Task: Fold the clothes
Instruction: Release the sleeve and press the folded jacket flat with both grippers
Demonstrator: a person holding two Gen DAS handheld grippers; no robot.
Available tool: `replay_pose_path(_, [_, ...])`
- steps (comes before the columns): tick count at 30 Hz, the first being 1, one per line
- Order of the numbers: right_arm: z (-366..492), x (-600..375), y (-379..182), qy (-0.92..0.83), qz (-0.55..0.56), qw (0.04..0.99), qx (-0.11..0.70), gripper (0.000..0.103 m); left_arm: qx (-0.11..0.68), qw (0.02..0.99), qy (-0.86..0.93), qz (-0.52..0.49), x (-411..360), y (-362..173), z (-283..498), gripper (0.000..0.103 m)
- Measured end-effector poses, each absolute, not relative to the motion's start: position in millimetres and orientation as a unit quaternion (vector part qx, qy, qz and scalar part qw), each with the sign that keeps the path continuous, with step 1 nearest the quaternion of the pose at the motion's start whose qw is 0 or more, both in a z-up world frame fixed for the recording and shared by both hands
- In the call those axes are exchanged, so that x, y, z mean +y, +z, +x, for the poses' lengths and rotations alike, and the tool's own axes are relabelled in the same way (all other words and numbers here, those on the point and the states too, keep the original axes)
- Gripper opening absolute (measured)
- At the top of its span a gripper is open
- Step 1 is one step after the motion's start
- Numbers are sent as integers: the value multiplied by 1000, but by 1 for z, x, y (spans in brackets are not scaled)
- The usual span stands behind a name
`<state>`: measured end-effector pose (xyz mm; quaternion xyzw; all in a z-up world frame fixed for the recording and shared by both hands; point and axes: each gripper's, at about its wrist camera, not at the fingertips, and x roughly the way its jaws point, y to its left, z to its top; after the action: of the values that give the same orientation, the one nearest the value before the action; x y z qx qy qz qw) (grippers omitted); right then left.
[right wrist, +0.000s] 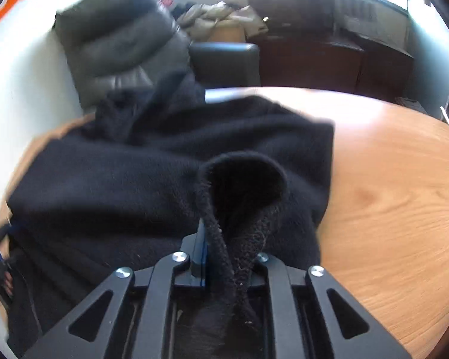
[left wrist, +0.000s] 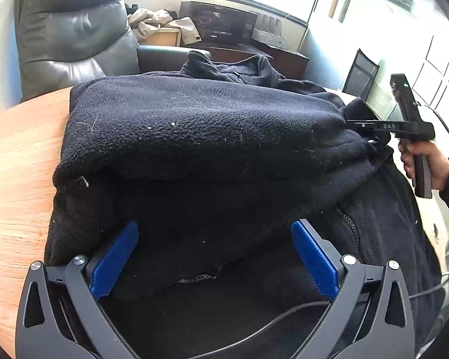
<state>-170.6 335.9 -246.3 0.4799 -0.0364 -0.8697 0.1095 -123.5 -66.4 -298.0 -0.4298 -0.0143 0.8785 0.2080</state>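
Left wrist view: a black fleece jacket (left wrist: 194, 137) lies heaped on a round wooden table (left wrist: 18, 161), one thick layer doubled over the rest, lint and pale hairs showing on its nap. The left gripper (left wrist: 215, 257) hangs low over the near part of the garment, its blue-padded jaws spread wide with only loose cloth beneath them and nothing pinched. A zipper (left wrist: 348, 224) runs down the fabric to the right. At the frame's right edge a hand (left wrist: 425, 164) in a dark sleeve grasps the handle of the right gripper (left wrist: 371, 133), whose tip sits at the jacket's bunched far edge.

Right wrist view, slightly blurred: the right gripper (right wrist: 224, 251) has its jaws drawn close together on a fold of the fleece jacket (right wrist: 134, 179), a looped hem (right wrist: 239, 179) standing up just ahead of the fingers. Bare table (right wrist: 389, 194) spreads to the right of the garment. Behind it stand a grey leather armchair (right wrist: 119, 42), a dark cabinet (right wrist: 329, 62), and a heap of pale cloth (right wrist: 218, 15) under bright windows.
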Motion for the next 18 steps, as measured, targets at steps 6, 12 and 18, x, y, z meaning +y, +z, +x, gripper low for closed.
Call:
replay_pose_path(6, [-142,343,-208,-896,439,63,15,56,-38,192,882,-429,-80,-291,-126,103])
replay_pose_path(12, [-134,294,-163,-918,359,153,64,72,-20,179,902,-392,-82,-275,-117,102])
replay_pose_path(18, [-170,304,-255,-879,459,129,5,66,-56,118,905,-406,-108,-261,-128,84])
